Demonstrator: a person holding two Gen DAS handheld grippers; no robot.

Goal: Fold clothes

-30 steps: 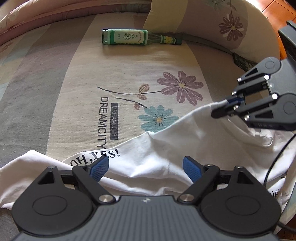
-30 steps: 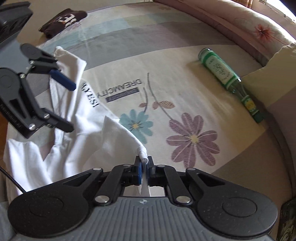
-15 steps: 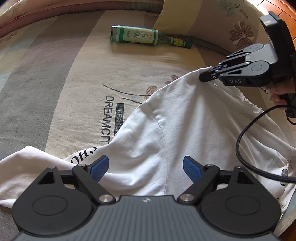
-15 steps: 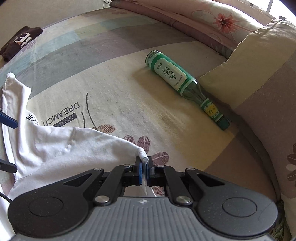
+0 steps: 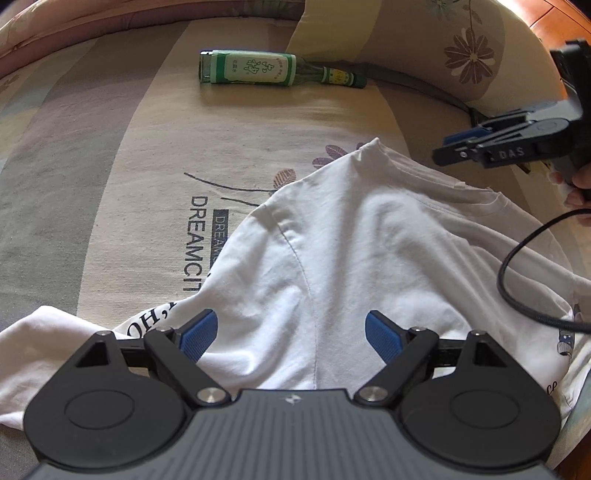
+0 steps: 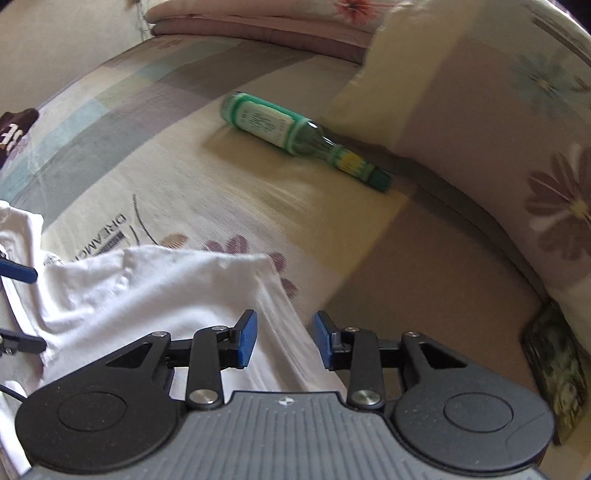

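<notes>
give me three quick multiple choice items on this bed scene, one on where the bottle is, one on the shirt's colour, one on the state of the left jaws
1. Where does the green bottle lie?
A. on the white shirt
B. on the bedspread beside the pillow, beyond the shirt
C. between the left gripper's jaws

2. What colour is the shirt being folded?
A. white
B. green
C. dark brown

3. How do the jaws of the left gripper stand?
A. shut on the shirt
B. shut on the bottle
C. wide apart, with nothing clamped

Answers:
1. B: the bottle lies on its side on the bare bedspread, its neck toward the pillow, clear of the shirt.
2. A: the cloth is white with dark lettering near one edge.
3. C: both blue pads stand far apart above the shirt and do not press on it.
</notes>
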